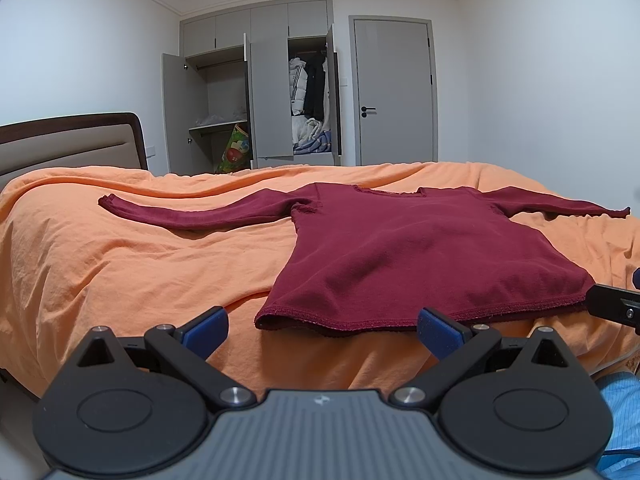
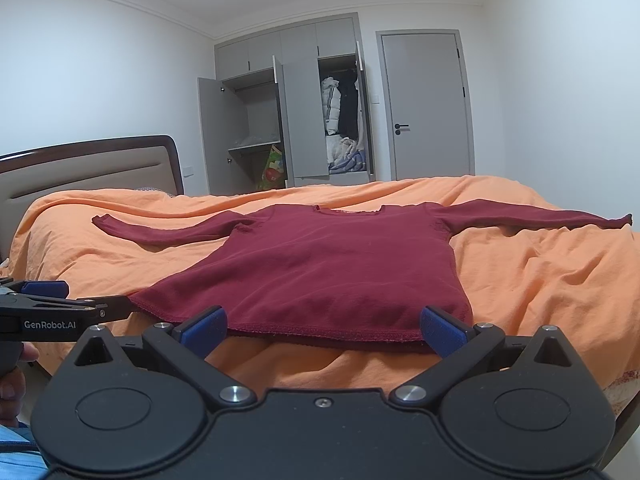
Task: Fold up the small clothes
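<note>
A dark red long-sleeved top (image 1: 400, 256) (image 2: 320, 264) lies flat on the orange bedspread (image 1: 120, 264) (image 2: 540, 280), both sleeves spread out sideways, hem toward me. My left gripper (image 1: 322, 330) is open, its blue pads just short of the hem's left part, nothing between them. My right gripper (image 2: 324, 330) is open too, its pads at the hem's right part, with the hem edge lying between and just beyond them. The left gripper's side (image 2: 52, 308) shows at the left of the right wrist view, and the right gripper's tip (image 1: 616, 306) at the right edge of the left wrist view.
A bed headboard (image 1: 68, 144) stands at the left. Behind the bed is a grey wardrobe (image 1: 260, 92) with open doors and hanging clothes, and a shut grey door (image 1: 394, 92). A hand (image 2: 12, 384) and blue clothing (image 1: 624, 420) show near the bed's front edge.
</note>
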The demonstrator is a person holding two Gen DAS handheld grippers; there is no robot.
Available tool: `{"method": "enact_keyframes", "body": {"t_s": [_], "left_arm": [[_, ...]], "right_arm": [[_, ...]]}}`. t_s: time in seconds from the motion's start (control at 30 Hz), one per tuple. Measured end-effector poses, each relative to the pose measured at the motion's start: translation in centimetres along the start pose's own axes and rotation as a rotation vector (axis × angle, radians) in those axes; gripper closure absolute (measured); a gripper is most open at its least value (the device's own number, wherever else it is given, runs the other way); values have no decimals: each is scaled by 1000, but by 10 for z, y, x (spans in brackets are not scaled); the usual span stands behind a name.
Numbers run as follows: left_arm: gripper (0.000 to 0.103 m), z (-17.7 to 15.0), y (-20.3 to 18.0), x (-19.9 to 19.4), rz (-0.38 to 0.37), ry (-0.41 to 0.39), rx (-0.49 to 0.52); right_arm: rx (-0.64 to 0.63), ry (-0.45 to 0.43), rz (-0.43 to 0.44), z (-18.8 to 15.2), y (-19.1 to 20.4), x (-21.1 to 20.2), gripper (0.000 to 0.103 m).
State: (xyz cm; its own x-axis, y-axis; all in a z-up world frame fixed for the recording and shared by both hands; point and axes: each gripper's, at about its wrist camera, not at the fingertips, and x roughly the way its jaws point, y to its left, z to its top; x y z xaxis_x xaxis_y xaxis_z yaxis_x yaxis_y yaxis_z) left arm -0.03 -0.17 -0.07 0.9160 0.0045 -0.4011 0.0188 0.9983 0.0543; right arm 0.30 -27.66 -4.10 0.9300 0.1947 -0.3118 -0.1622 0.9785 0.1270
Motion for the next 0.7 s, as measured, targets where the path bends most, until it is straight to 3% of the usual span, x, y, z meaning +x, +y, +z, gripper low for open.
{"method": "enact_keyframes", "body": {"t_s": [0.7], "left_arm": [[0, 0, 0, 0, 0, 0, 2]], "right_arm": [[-1, 1, 1, 0, -1, 0, 0]]}}
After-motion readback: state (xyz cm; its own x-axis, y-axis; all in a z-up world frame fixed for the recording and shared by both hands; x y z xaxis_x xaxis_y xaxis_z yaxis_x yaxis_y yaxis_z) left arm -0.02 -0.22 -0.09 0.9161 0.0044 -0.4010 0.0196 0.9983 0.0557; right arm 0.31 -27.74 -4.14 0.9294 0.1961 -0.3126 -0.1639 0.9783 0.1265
